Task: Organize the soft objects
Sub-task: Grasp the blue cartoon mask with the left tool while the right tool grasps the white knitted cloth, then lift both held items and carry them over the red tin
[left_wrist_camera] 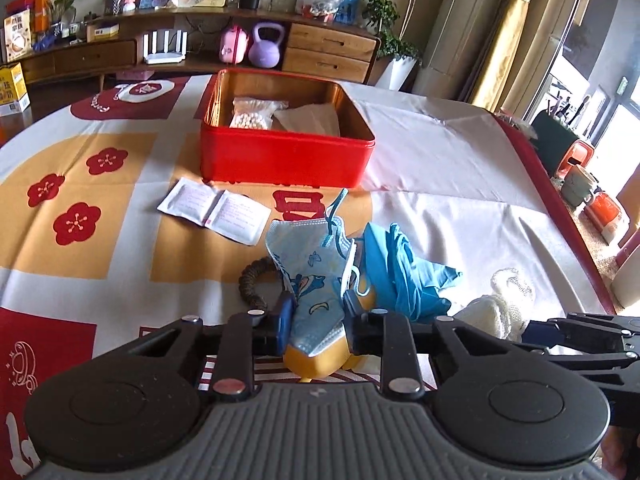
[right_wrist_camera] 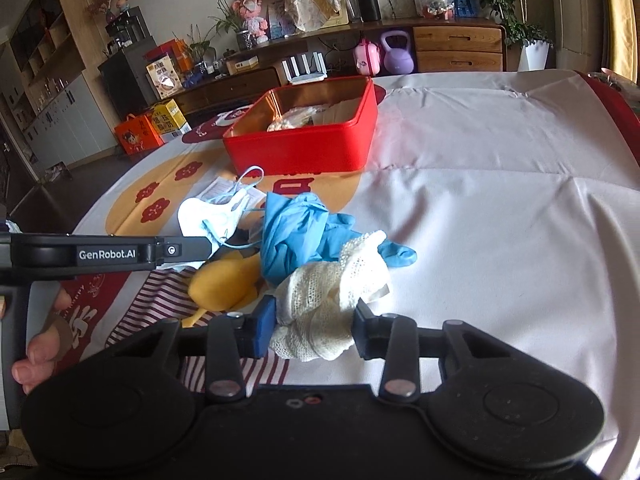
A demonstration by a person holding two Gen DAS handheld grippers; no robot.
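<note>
We are looking at a table under a patterned cloth (left_wrist_camera: 440, 152), bearing a red tin (left_wrist_camera: 286, 156), paper sachets (left_wrist_camera: 214, 210), a blue glove (right_wrist_camera: 296, 228) and a dark braided loop (left_wrist_camera: 254, 280).

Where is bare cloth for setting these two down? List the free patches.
Free: the white cloth right of the red tin and blue gloves; also the yellow patch left of the leaflet. Crowded: around the mask, gloves and gauze.

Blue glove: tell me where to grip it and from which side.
Grip the blue glove at its raised crumpled middle, coming from above. The bunched folds stand up off the tablecloth, while the flat glove finger lying on the cloth gives little to pinch.
</note>
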